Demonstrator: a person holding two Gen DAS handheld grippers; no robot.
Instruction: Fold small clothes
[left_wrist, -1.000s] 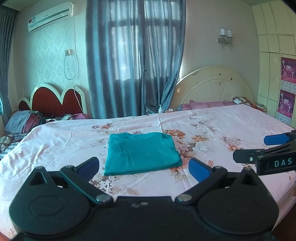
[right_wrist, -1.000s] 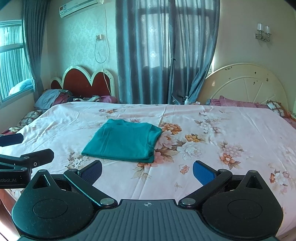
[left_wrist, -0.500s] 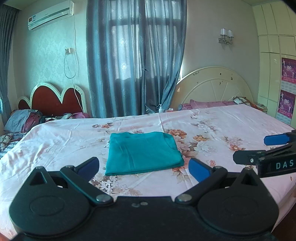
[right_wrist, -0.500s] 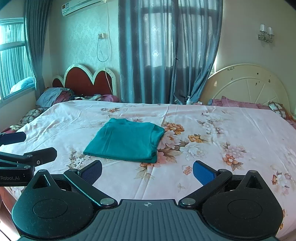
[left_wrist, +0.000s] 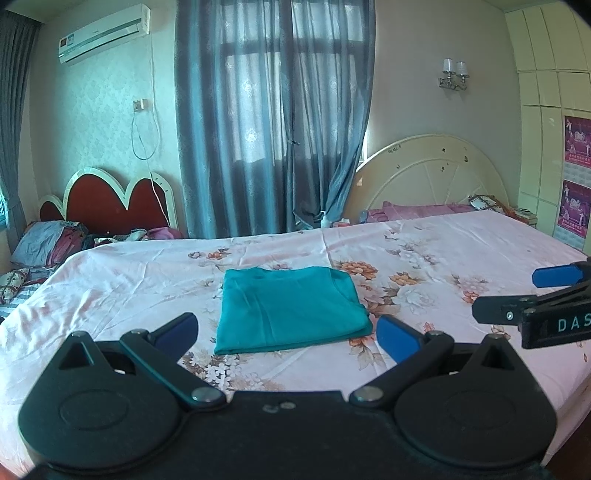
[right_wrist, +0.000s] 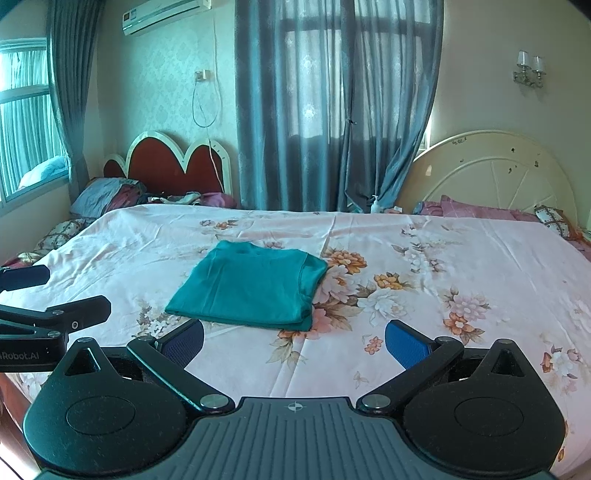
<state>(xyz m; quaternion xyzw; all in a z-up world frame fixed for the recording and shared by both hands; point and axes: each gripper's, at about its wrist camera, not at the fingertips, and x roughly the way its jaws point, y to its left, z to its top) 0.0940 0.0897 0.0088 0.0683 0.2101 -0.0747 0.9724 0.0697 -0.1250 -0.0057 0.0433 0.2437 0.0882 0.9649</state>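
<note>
Teal garment: folded into a flat rectangle, lying near the middle of the bed on a pink floral sheet. Left tongs: spread wide, empty, above the sheet just short of the garment. Right tongs: likewise wide apart, empty, clear of the cloth.

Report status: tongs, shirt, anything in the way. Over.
Left tongs open, empty, short of the shirt. Right tongs open, empty. Green shirt folded flat on the floral bedsheet. Nothing between tongs and shirt.
</note>
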